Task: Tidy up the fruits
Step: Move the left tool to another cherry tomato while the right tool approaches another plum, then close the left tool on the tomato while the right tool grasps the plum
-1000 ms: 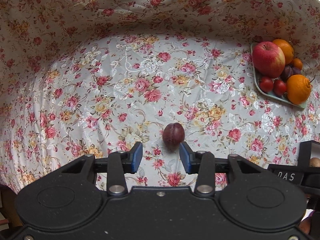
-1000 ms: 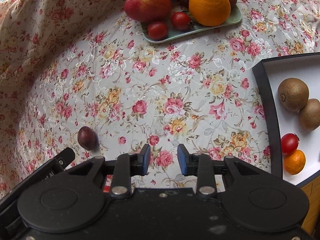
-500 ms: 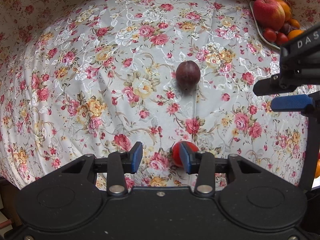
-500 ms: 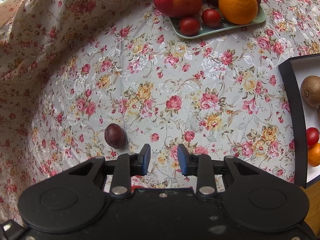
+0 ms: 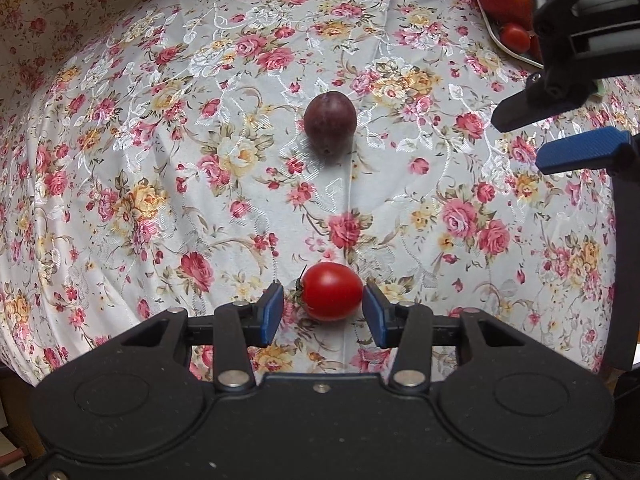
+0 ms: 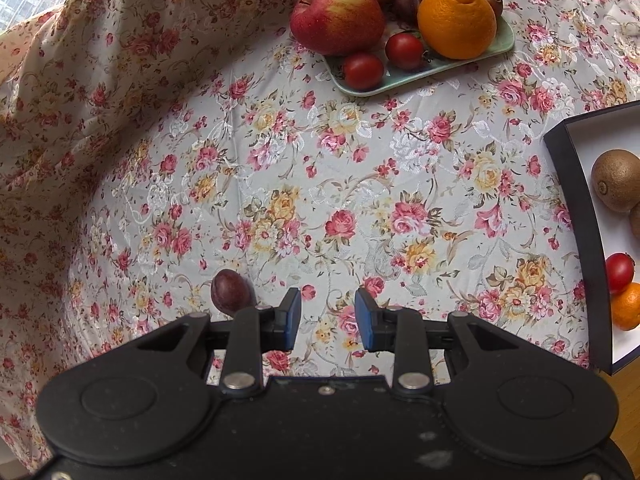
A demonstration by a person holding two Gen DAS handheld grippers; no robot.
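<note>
In your left wrist view, your left gripper [image 5: 323, 307] points down at the flowered tablecloth [image 5: 160, 160], its jaws just widened, apart around a red tomato [image 5: 331, 291] lying on the cloth (right pad looks about touching, left clear); a plum [image 5: 329, 123] lies beyond. In your right wrist view, your right gripper [image 6: 328, 319] hangs apart and empty, the plum [image 6: 230, 291] just left, a green plate [image 6: 420, 68] of fruit far ahead, a black-rimmed tray [image 6: 576, 216] at right.
</note>
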